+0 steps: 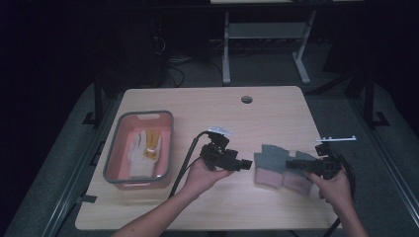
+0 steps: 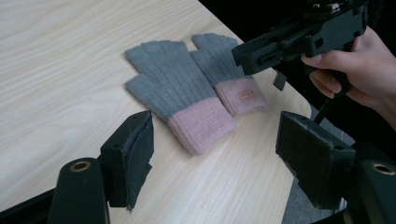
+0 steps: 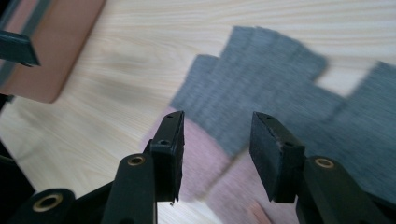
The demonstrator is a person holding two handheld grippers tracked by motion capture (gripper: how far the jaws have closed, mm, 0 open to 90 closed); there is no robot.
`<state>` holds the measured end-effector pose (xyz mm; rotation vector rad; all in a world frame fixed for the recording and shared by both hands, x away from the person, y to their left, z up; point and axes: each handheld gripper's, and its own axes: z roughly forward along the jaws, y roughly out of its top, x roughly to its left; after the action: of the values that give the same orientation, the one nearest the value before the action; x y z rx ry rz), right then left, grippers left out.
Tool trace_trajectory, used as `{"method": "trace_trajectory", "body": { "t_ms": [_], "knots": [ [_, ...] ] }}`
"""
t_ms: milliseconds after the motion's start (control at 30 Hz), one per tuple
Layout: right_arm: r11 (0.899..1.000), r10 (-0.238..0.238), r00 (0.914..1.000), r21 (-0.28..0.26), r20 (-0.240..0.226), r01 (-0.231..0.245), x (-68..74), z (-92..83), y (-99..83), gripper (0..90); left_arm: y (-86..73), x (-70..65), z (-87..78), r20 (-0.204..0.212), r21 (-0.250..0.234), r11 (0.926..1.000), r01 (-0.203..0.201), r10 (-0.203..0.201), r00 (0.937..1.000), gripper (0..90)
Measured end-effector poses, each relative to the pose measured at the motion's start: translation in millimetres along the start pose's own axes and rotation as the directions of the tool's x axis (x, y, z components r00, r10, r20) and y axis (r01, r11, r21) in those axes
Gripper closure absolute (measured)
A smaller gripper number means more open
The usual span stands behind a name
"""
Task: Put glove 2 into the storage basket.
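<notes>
Two grey gloves [image 2: 187, 88] with pink cuffs lay side by side on the desk [image 1: 276, 106]. One cuff's small tag [image 2: 246, 94] was unreadable. Your left claw [image 2: 215, 158] and right claw [image 3: 217, 140] both gaped empty above them.

Dim rm; grey floor [image 1: 276, 69], white desk legs [image 1: 226, 49] behind wood table [image 1: 197, 106].

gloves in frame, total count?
3, perhaps more. Two grey gloves with pink cuffs lie side by side on the table: left one, right one under the right gripper. One white glove lies in the pink bin; another may hide beneath.
</notes>
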<state>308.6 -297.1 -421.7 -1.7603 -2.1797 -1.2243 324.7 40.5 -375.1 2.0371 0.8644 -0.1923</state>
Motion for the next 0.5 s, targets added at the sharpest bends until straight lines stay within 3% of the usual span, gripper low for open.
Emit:
{"method": "trace_trajectory", "body": {
  "t_ms": [267,500],
  "knots": [
    [1.0,-0.014,0.9976,0.009,0.067,0.013,-8.0,-4.7,-11.9,55.5,-1.9,-2.8,9.2,0.004,0.011,0.9999,-0.003,0.003,1.0,27.3],
    [0.997,-0.054,0.9851,0.056,0.163,0.045,-11.6,-0.9,-19.4,56.2,-4.7,-4.7,15.3,0.017,0.019,0.9998,-0.008,0.008,0.9998,26.9]
  ]
}}
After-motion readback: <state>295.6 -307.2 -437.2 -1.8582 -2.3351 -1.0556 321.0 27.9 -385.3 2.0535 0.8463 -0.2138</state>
